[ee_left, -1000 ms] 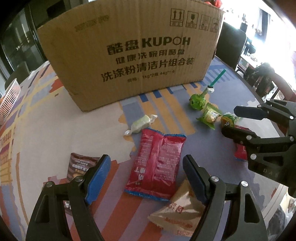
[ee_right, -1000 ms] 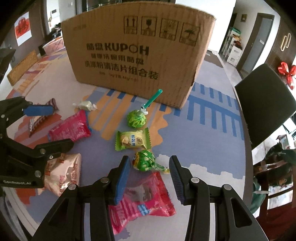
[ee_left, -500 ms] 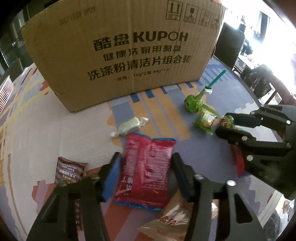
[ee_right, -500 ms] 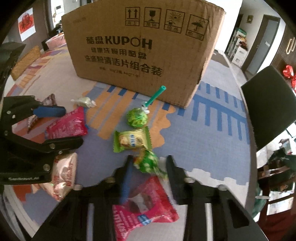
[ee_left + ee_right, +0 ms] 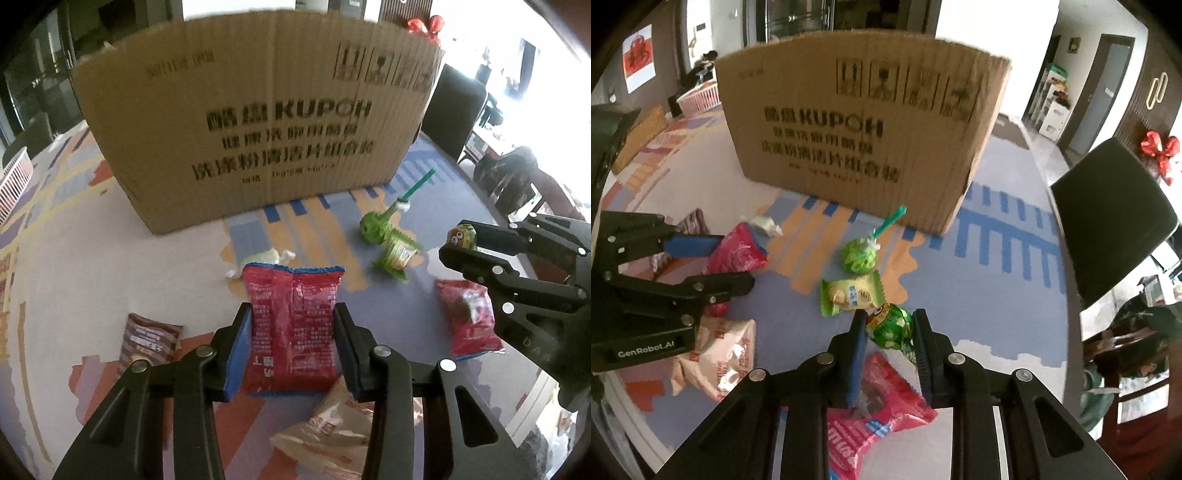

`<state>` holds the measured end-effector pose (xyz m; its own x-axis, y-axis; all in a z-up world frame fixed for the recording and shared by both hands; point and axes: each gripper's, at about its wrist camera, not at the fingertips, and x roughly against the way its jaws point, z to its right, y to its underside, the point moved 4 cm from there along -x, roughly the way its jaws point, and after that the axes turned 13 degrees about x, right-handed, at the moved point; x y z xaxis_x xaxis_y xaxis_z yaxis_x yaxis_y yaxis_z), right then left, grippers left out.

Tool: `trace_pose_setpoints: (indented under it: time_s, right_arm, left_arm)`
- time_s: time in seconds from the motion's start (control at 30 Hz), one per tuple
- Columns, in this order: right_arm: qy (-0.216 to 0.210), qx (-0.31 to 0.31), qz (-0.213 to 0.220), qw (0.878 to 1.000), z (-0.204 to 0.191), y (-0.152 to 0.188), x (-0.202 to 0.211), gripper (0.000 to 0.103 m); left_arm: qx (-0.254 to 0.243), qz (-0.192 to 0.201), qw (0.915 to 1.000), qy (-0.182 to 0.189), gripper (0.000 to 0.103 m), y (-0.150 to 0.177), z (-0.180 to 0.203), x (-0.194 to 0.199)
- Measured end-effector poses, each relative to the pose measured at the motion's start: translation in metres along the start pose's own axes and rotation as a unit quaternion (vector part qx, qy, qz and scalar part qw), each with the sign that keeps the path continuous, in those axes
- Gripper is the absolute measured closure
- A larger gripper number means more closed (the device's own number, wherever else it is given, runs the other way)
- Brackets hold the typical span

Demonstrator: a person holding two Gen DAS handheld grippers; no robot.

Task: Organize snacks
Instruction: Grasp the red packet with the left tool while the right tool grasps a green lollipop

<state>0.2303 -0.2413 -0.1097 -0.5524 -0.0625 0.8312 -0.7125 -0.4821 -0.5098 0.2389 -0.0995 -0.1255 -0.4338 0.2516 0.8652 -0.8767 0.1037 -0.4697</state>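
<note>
My left gripper (image 5: 293,350) is shut on a red snack packet (image 5: 293,321) and holds it above the table. My right gripper (image 5: 888,336) is shut on a green round candy (image 5: 891,325), lifted off the table; that candy also shows in the left wrist view (image 5: 462,236). A large cardboard box (image 5: 255,122) stands at the back. On the table lie a green lollipop (image 5: 858,254), a yellow-green packet (image 5: 851,297), a pink-red packet (image 5: 875,417), a beige packet (image 5: 720,365), a brown packet (image 5: 149,339) and a pale wrapped candy (image 5: 264,258).
A black chair (image 5: 1108,206) stands at the table's right edge. A pink basket (image 5: 700,98) sits far back left. The patterned tablecloth (image 5: 997,280) covers the table.
Both grippers closed from open: the left on the red packet, the right on the green candy. Both snacks are lifted off the table.
</note>
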Motion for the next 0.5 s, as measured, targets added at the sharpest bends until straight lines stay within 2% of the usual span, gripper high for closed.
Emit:
trace_pose_setpoints:
  time_s: [0.5]
  right_arm:
    - [0.009,-0.022,0.074,0.997,0.003,-0.025,0.055,0.078]
  left_arm:
    - [0.007,0.084,0.9963,0.019,0.063,-0.02,0.003,0.069]
